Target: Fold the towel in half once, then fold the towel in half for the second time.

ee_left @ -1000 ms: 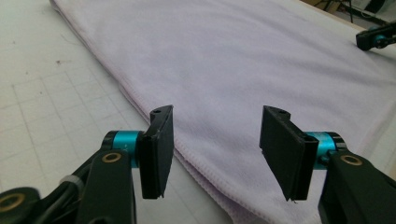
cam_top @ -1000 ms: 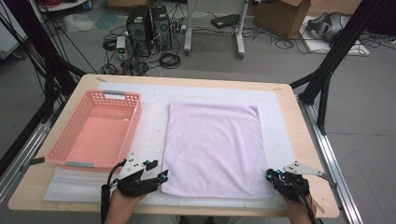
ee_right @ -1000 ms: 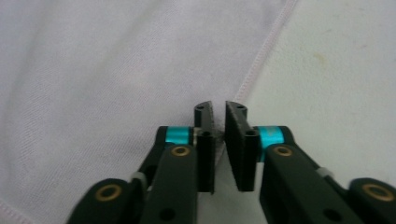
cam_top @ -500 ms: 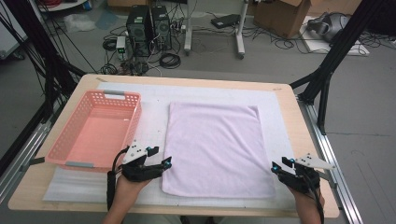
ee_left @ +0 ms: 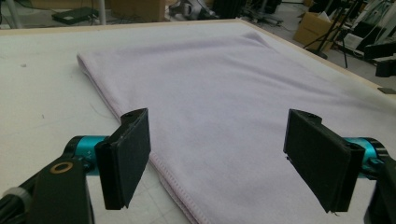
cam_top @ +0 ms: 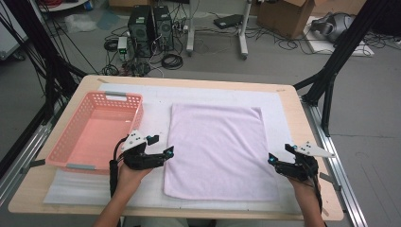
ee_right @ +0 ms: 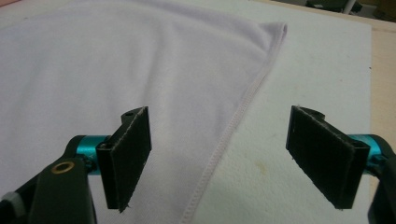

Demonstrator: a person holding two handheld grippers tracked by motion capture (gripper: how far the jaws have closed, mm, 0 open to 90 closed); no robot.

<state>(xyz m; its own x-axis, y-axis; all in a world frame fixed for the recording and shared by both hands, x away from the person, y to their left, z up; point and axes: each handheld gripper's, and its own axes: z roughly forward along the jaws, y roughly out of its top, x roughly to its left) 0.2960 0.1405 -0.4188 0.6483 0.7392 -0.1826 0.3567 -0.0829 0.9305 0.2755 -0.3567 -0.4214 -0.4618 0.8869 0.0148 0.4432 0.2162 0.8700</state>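
High view: towel (cam_top: 215,149) lies lengthwise away from person; both grippers' jaws spread, empty.

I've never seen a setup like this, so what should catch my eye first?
A pale pink towel lies spread flat in the middle of the table. A hand-held gripper sits at each side of it, the left hand-held gripper at its left edge and the right hand-held gripper at its right edge, both with jaws open. An empty pink basket stands at the left.
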